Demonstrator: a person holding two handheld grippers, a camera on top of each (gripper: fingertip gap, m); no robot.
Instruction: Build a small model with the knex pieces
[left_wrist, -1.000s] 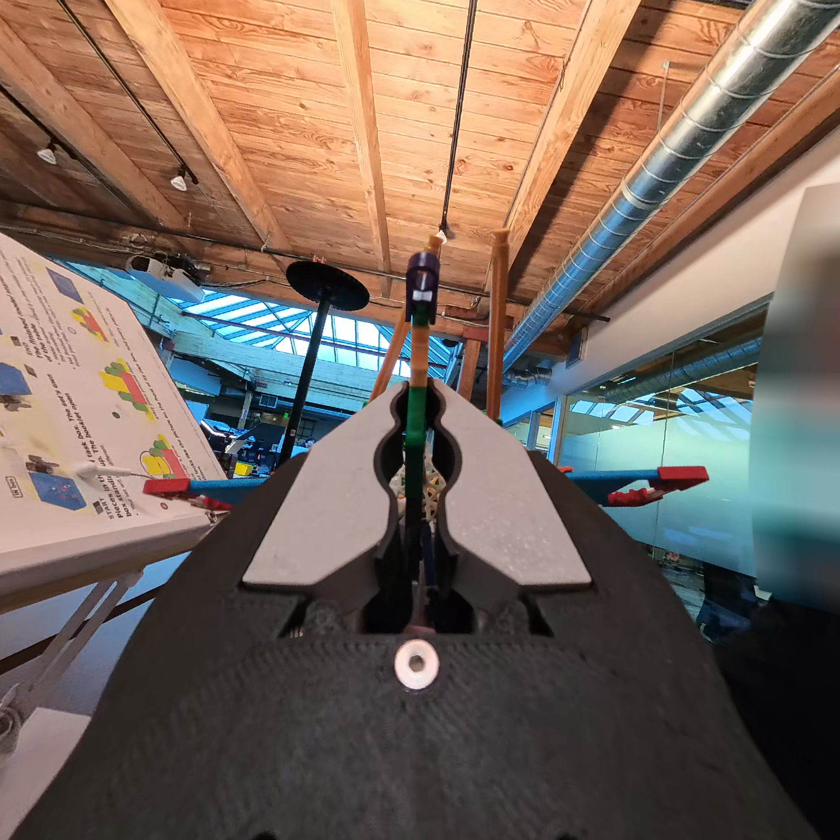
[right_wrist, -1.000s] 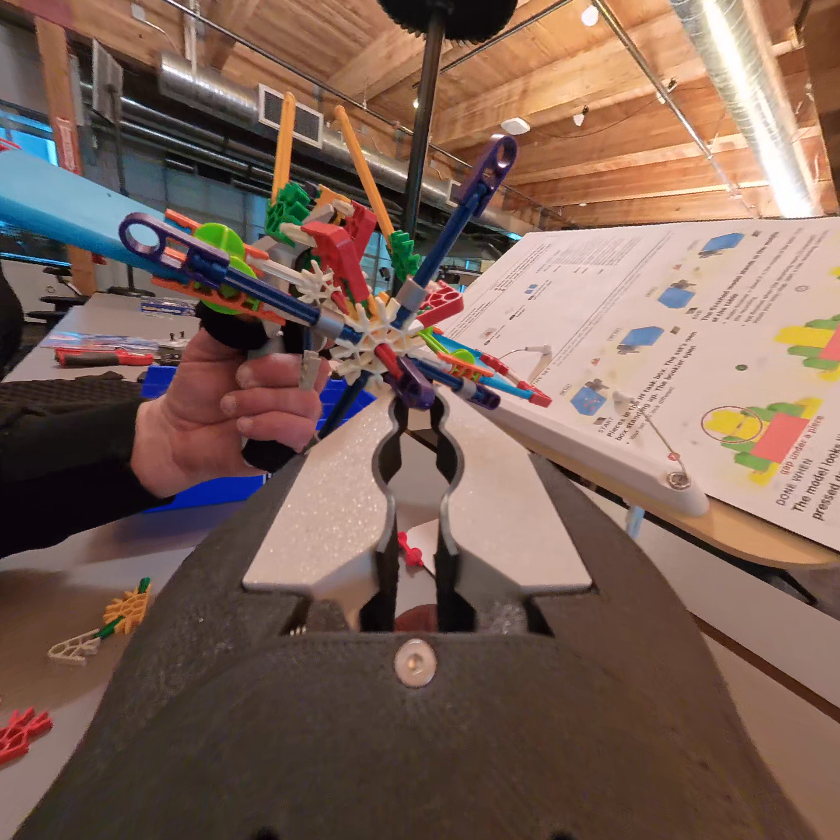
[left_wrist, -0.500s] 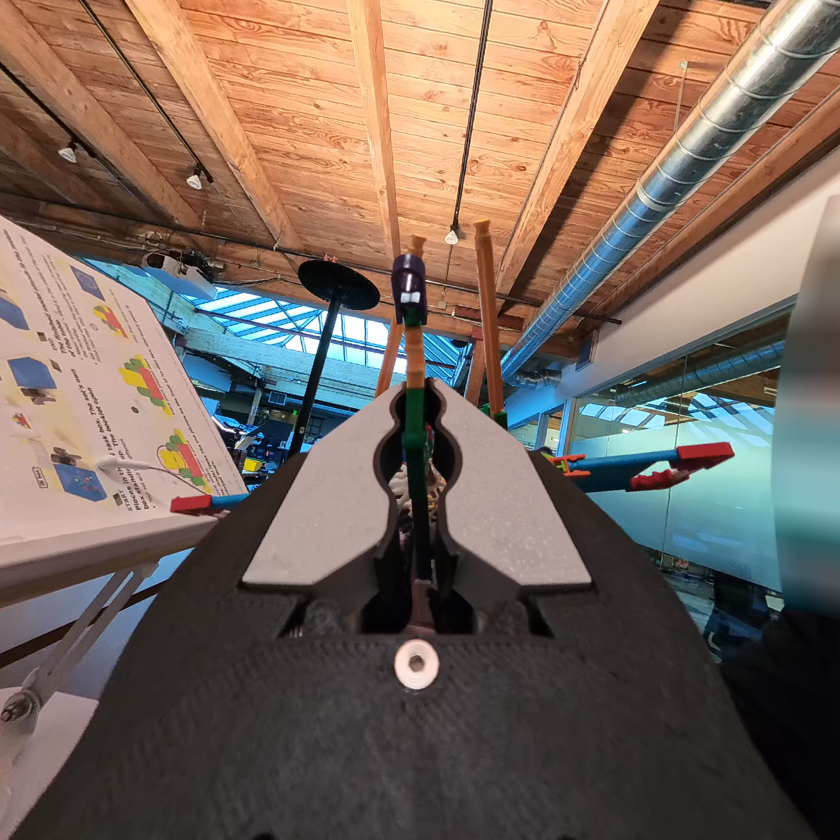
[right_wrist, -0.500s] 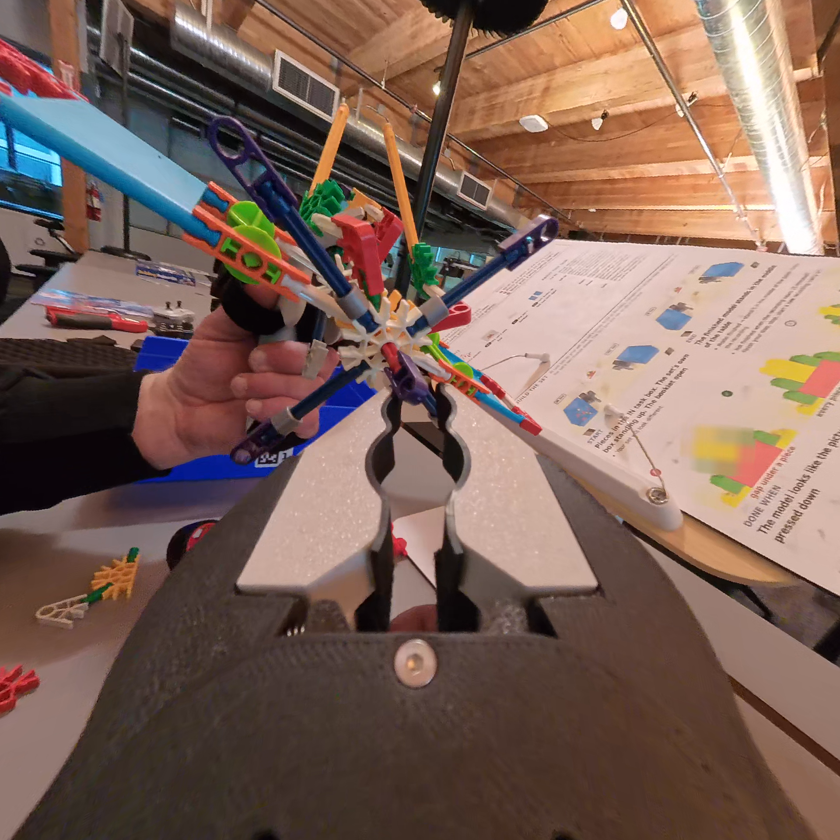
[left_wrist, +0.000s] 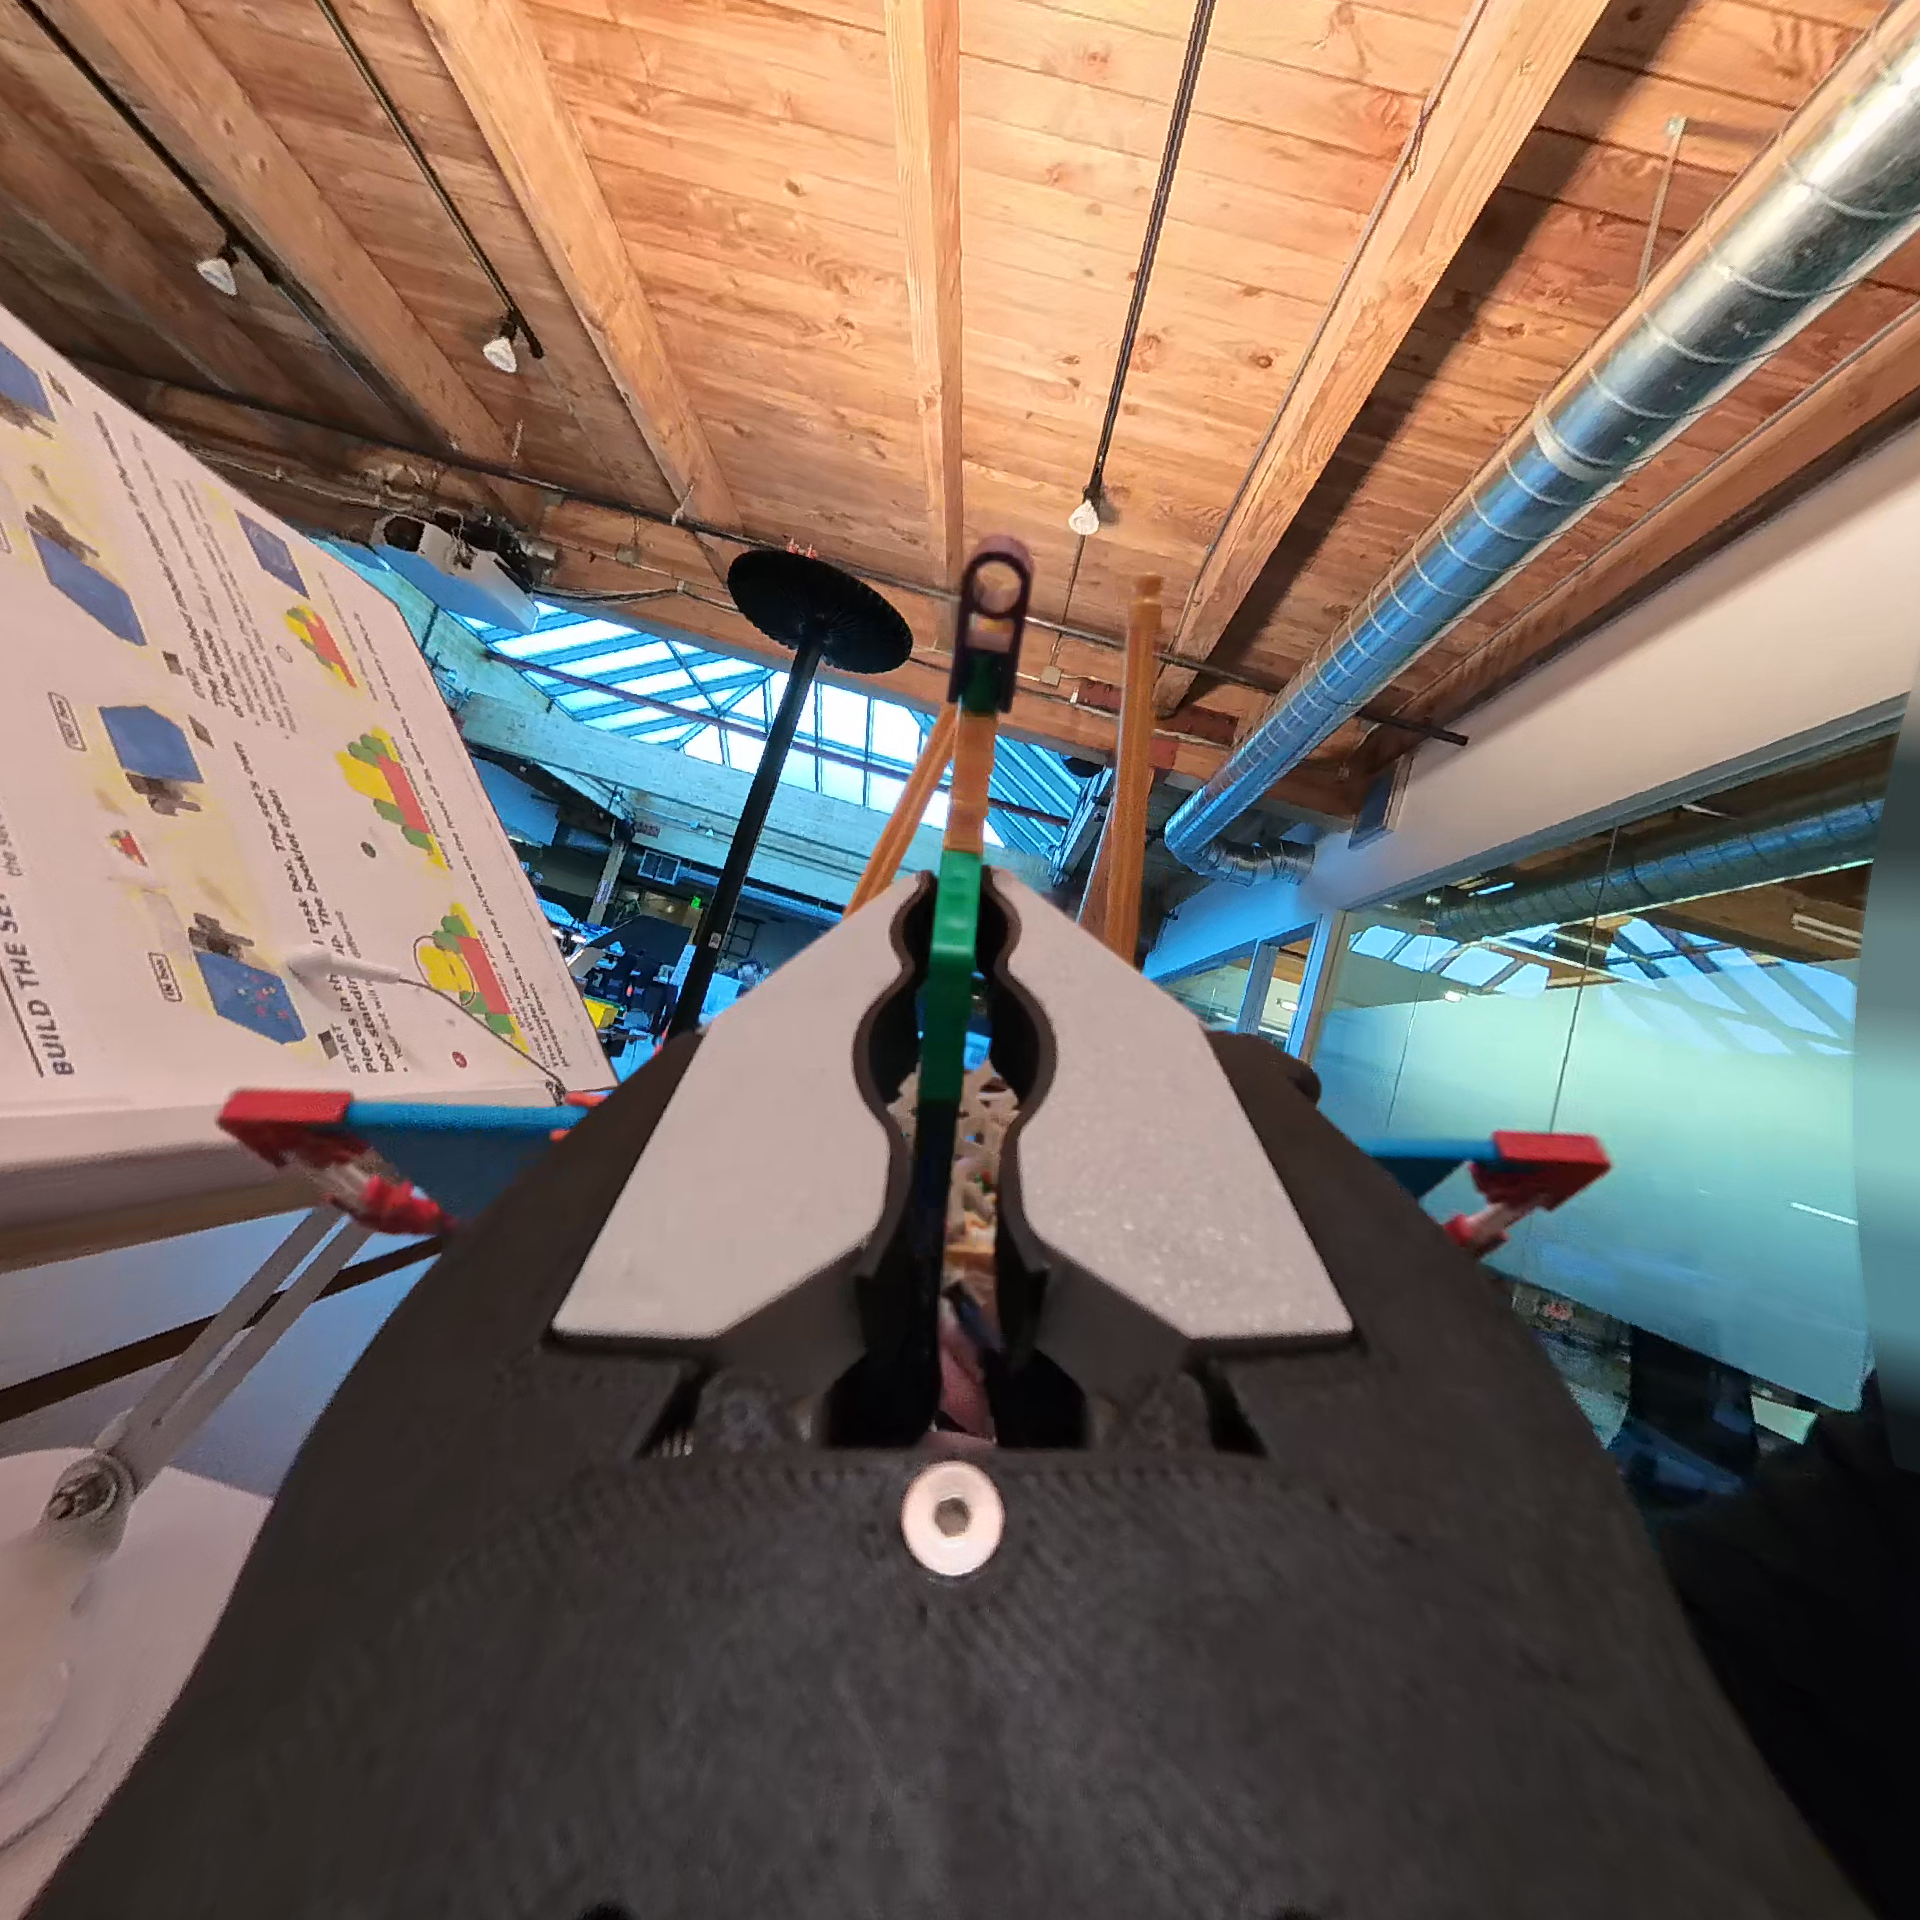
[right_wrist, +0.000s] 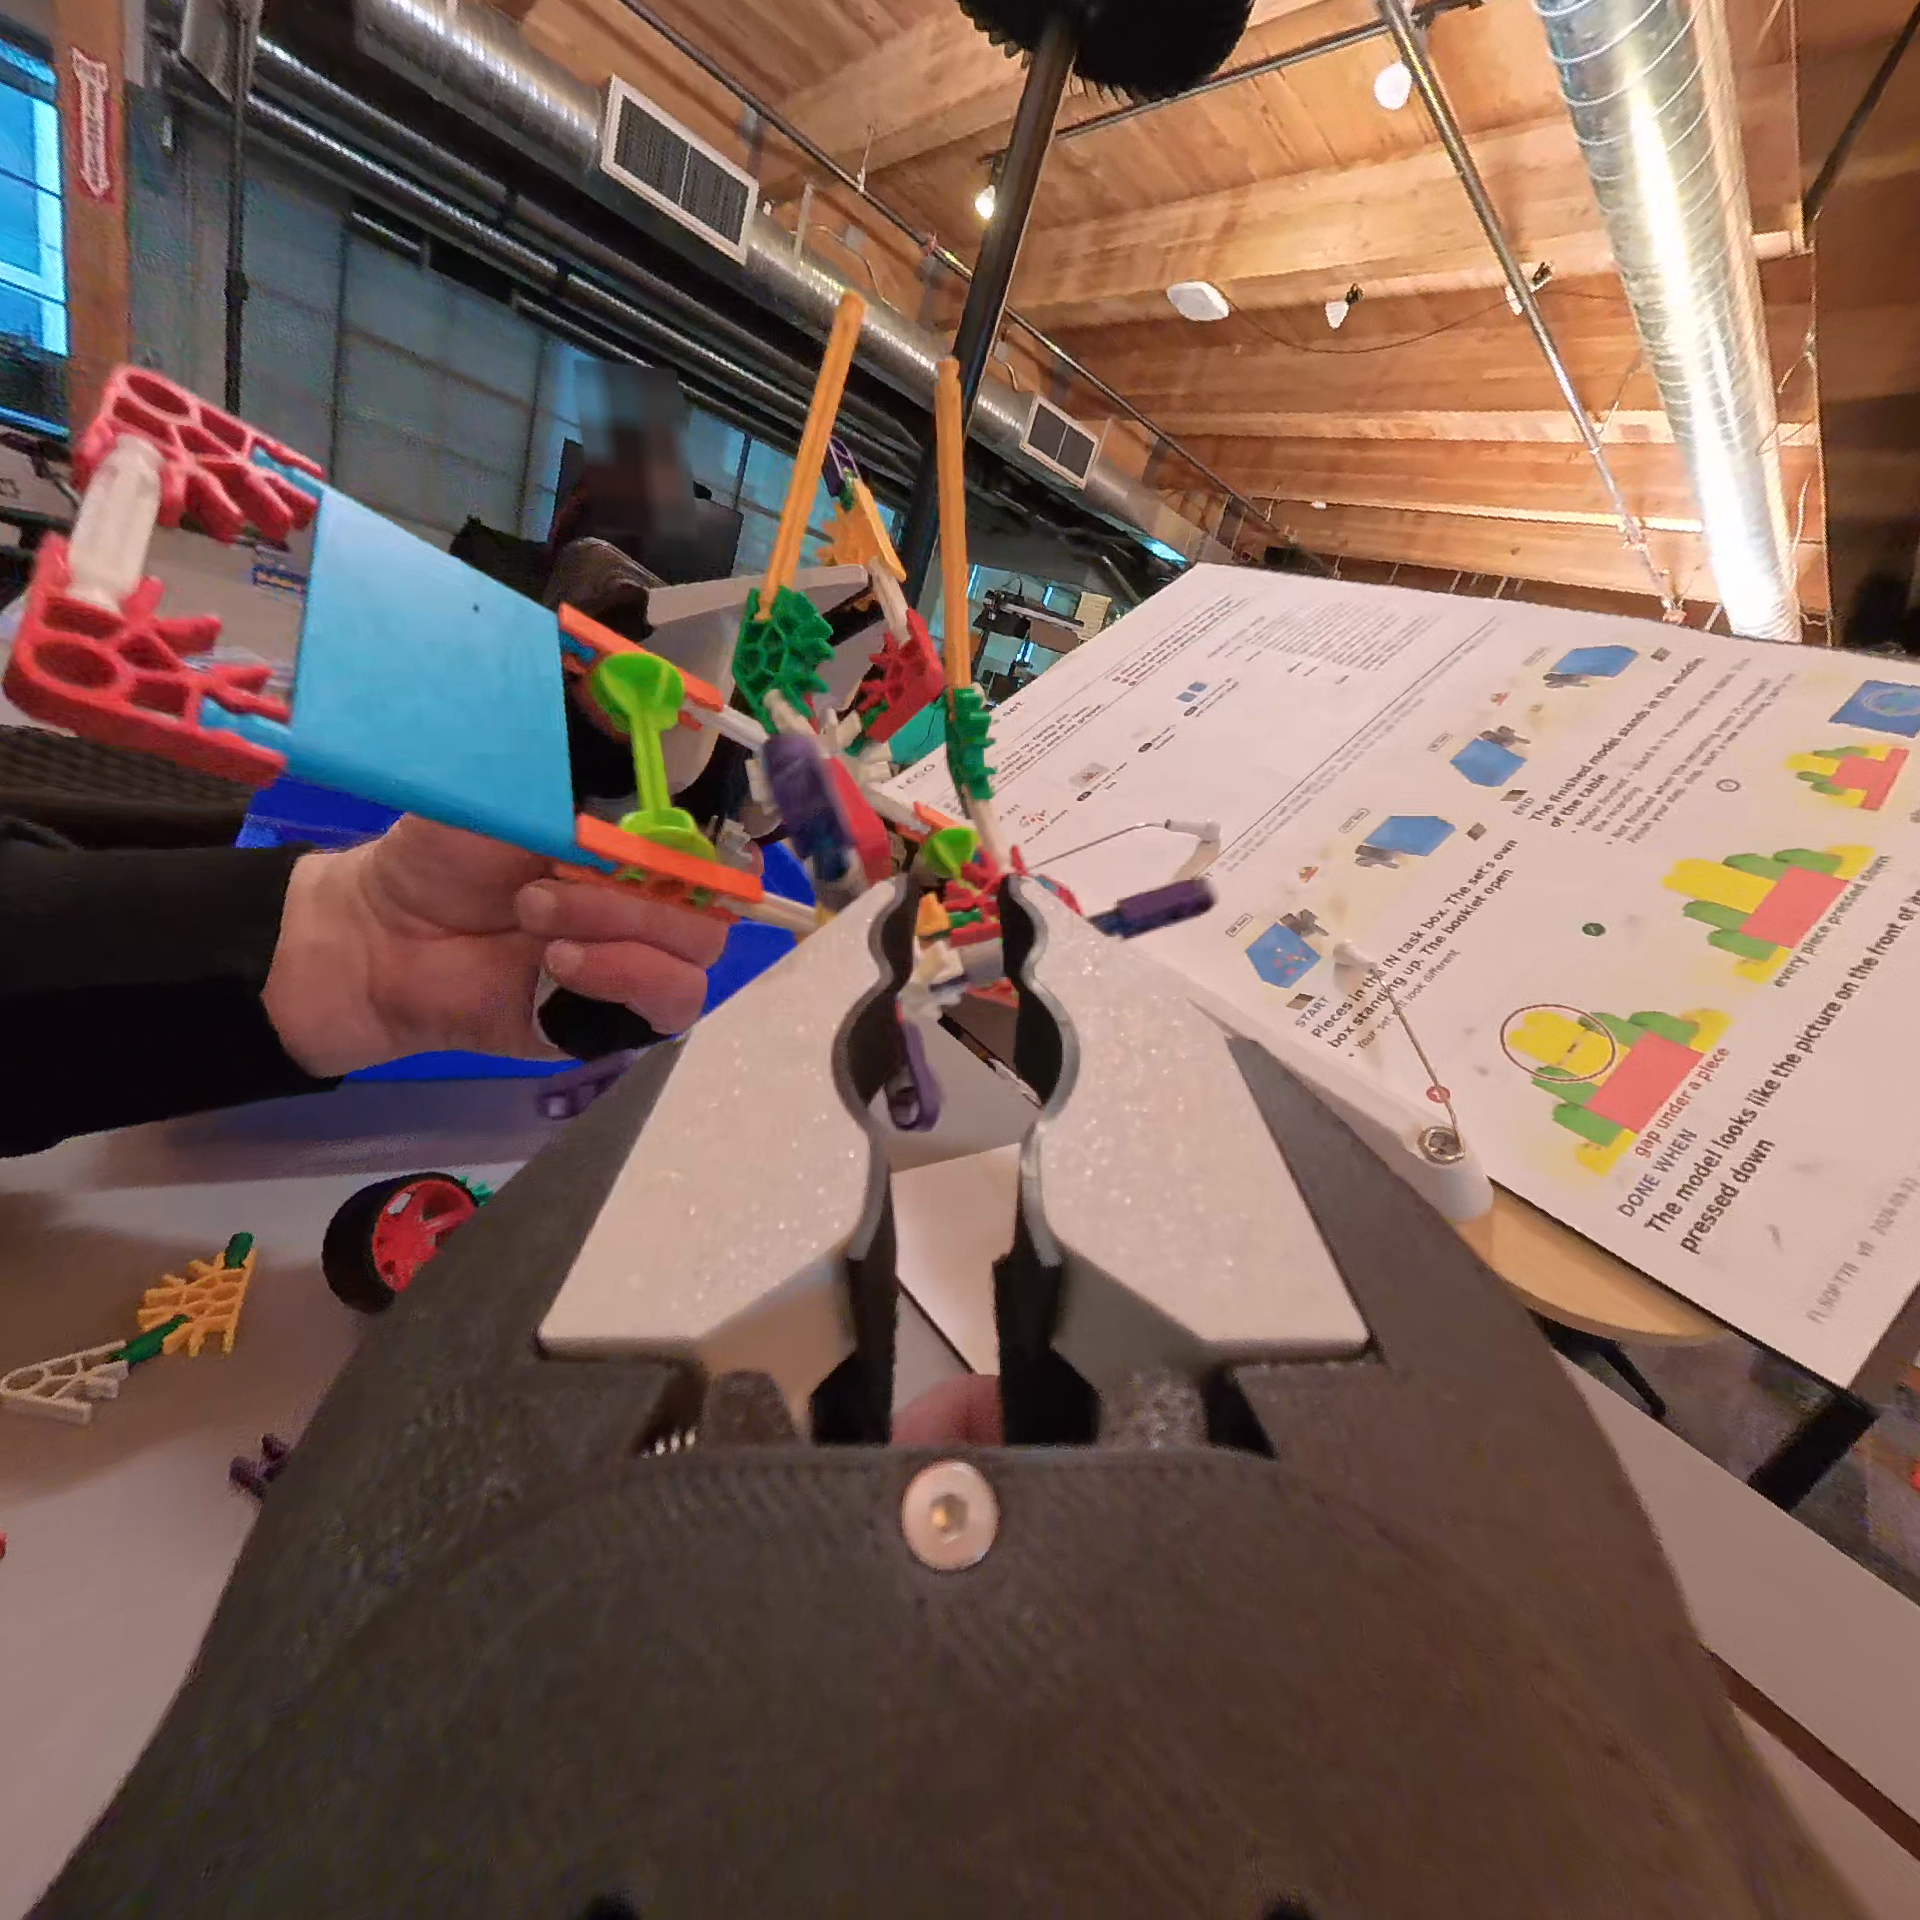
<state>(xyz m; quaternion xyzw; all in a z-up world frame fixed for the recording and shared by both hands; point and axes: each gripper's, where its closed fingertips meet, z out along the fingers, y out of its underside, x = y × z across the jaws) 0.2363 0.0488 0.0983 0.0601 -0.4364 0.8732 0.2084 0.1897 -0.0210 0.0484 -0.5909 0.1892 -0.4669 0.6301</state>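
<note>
A toy model of plastic rods and connectors is held up between both grippers. My left gripper (left_wrist: 956, 894) points toward the ceiling and is shut on the model's green connector (left_wrist: 954, 987). Orange rods (left_wrist: 1132, 779) and a purple connector (left_wrist: 992, 613) rise above it, and blue panels (left_wrist: 457, 1132) stick out on both sides. In the right wrist view a hand (right_wrist: 436, 945) holds the left gripper under the model. The model's blue panel (right_wrist: 436, 675) with red connectors (right_wrist: 156, 582) points left. My right gripper (right_wrist: 956, 899) has its jaws closed on small red and white parts at the model's hub.
A tilted white instruction board (right_wrist: 1507, 831) on a stand is at the right; it also shows in the left wrist view (left_wrist: 208, 831). A black wheel with a red hub (right_wrist: 400, 1236), a yellow connector (right_wrist: 203, 1304) and a white connector (right_wrist: 62, 1382) lie on the table. A black pole (left_wrist: 769, 790) rises behind. Tip to tip, the grippers are about 10 centimetres apart.
The model has turned: its blue panel has swung to the left and now faces the right camera, and the purple-tipped spokes no longer fan toward it. Both grippers keep their hold.
</note>
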